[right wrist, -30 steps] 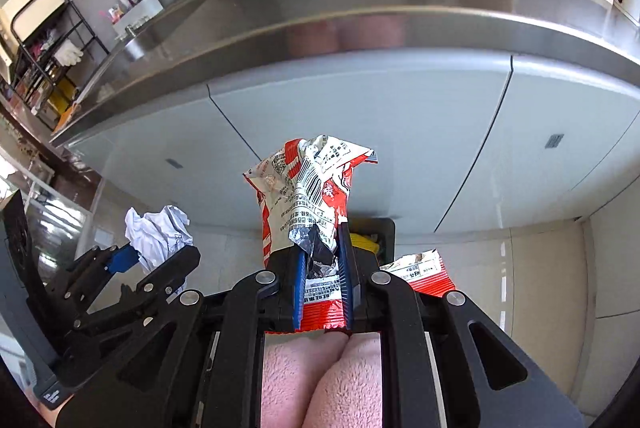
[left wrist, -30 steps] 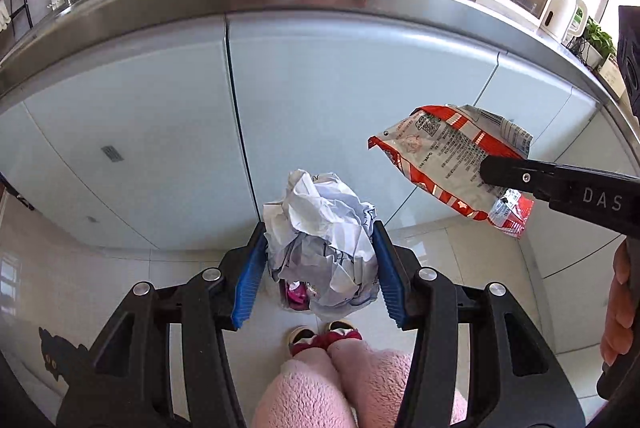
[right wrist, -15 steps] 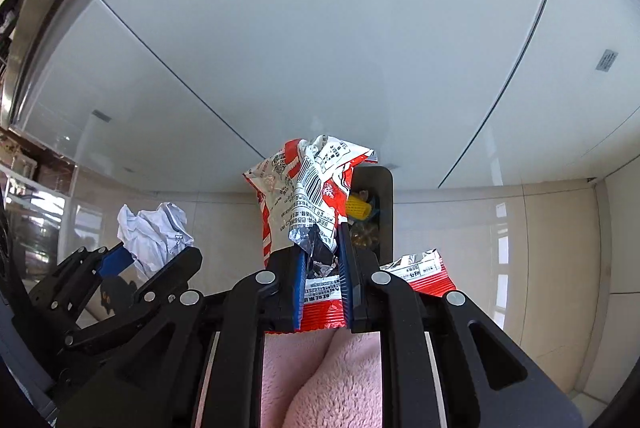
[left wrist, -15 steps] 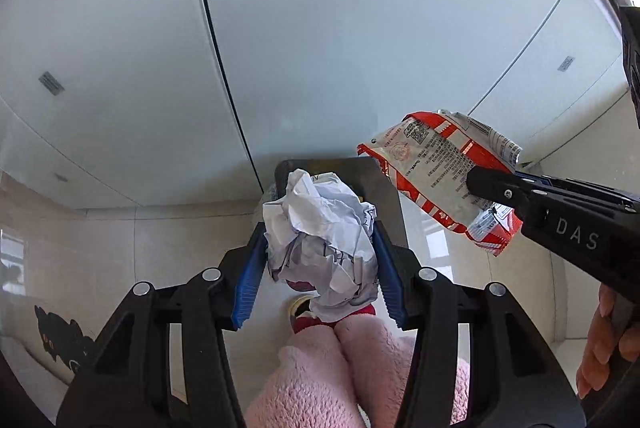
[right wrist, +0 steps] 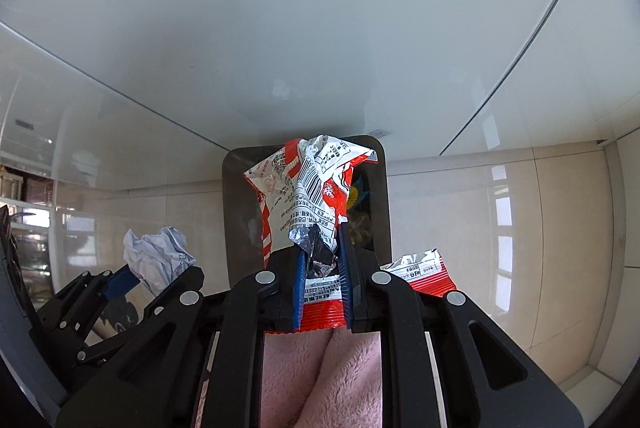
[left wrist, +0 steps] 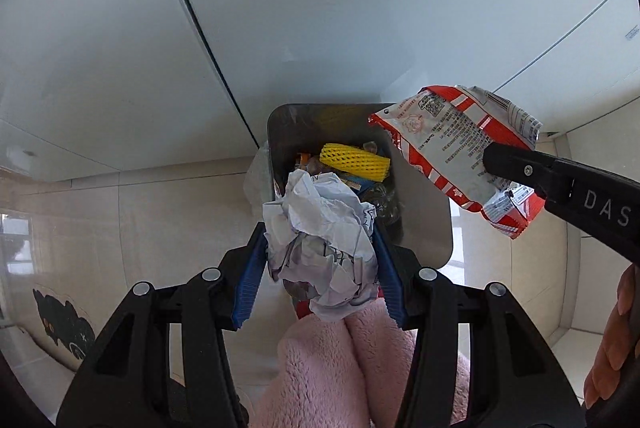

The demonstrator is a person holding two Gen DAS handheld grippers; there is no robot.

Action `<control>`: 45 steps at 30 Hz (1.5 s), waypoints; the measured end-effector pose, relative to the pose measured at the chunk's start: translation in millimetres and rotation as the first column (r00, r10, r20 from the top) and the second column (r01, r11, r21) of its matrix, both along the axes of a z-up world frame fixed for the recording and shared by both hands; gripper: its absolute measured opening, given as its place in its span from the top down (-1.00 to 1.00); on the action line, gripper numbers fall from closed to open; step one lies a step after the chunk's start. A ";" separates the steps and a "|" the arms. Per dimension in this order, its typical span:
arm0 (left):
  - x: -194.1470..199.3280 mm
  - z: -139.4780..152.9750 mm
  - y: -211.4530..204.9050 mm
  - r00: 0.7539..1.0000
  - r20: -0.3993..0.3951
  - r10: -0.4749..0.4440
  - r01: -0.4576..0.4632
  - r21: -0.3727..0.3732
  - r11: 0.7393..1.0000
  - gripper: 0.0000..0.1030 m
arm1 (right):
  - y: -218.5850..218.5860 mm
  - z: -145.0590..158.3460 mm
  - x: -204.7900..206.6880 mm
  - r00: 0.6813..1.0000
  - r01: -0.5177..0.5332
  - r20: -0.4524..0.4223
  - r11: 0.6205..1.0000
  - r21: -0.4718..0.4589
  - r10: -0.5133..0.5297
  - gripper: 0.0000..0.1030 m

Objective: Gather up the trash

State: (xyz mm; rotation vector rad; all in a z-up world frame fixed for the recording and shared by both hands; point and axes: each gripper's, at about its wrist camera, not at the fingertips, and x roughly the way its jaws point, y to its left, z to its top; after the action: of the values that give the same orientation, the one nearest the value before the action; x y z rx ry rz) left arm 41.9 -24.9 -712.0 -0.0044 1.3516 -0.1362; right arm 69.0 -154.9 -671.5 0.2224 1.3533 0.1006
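**Both loads brought down over the open bin**

Since a second ago the worktop and sink have dropped out of both views; only cabinet fronts, pale floor tiles and the open trash bin are now seen ahead of the jaws. The bin, barely seen a second ago, is now shown from above, close ahead of both pairs of jaws, with a yellow foam net and other scraps lying inside it.

The left gripper is held at a middling width, its blue pads pressed on either side of a crumpled paper ball. The ball fills the gap between the jaws and bulges past their tips, overlapping the near part of the bin's mouth.

The right gripper is drawn narrow on a red and white snack wrapper. The wrapper's crushed middle is pinched between the pads, its printed top stands beyond the tips over the bin's opening, and its tail hangs behind the jaws. In the left wrist view the wrapper is seen to the right of the left jaws, over the bin's right rim.

Neither grip has been altered during the descent. Both pieces of trash are judged to be near the point of release; the wrapper, being light and broad, may drift past the rim unless it is centred first.
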 end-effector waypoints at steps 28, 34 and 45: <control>4.7 55.7 29.2 0.993 0.082 0.082 -0.079 -0.040 0.996 -0.84 | -11.7 33.9 14.4 0.994 0.080 0.070 0.997 -0.008 -0.079 -0.93; -10.0 125.7 40.4 0.974 0.206 0.092 -0.085 -0.042 0.995 -0.84 | -15.3 110.1 2.4 0.976 0.069 0.210 0.995 -0.069 -0.053 -0.93; -37.5 281.0 40.0 0.881 0.466 0.077 -0.068 -0.036 0.997 -0.84 | -15.3 264.4 -34.8 0.879 0.079 0.477 0.988 -0.133 -0.006 -0.94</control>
State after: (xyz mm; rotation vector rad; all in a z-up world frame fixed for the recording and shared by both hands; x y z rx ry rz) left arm 4.4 15.1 -431.0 -0.0363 0.8630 -0.0791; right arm 34.2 -170.2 -407.1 0.0912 0.8566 0.0138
